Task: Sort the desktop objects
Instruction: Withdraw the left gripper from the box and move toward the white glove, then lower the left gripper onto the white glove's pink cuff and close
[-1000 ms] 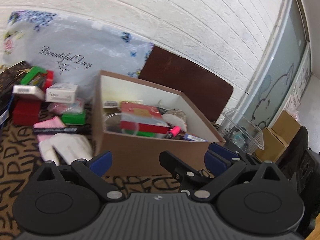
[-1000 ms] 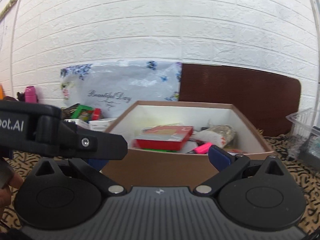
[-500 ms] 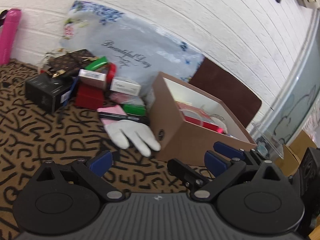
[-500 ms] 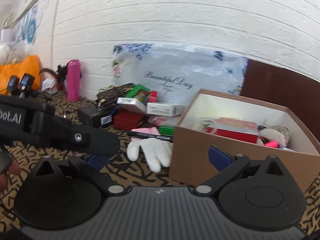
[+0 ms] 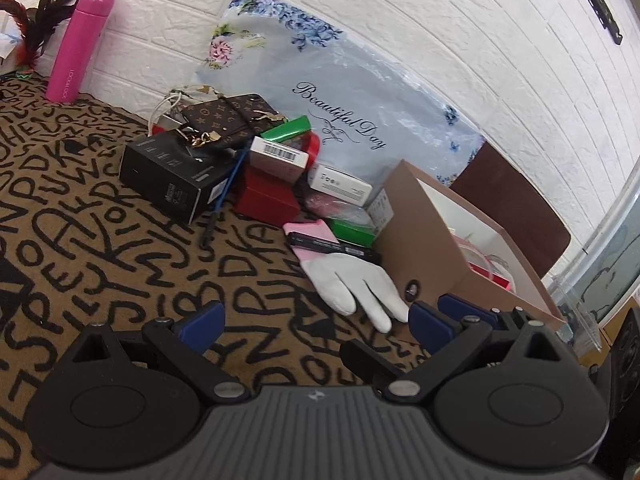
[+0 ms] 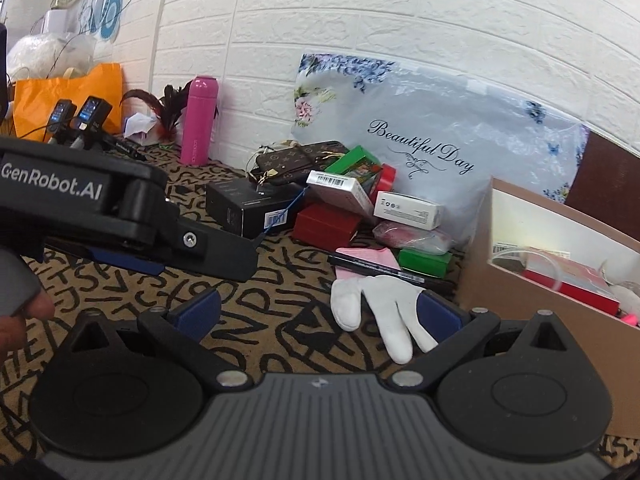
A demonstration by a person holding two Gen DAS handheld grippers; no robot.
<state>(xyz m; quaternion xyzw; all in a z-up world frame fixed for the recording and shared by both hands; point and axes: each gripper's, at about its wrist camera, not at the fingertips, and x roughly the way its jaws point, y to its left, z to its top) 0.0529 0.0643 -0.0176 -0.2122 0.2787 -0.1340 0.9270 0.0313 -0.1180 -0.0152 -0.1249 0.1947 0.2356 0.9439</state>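
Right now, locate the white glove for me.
In both wrist views the white glove lies flat on the patterned cloth, fingers toward the cameras, just left of the cardboard box.

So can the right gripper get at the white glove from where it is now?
Probably yes. The right gripper is open and empty, and the glove lies flat on the cloth just ahead, its fingers free. Only a black pen lies across its pink cuff, and the box stands close beside it.
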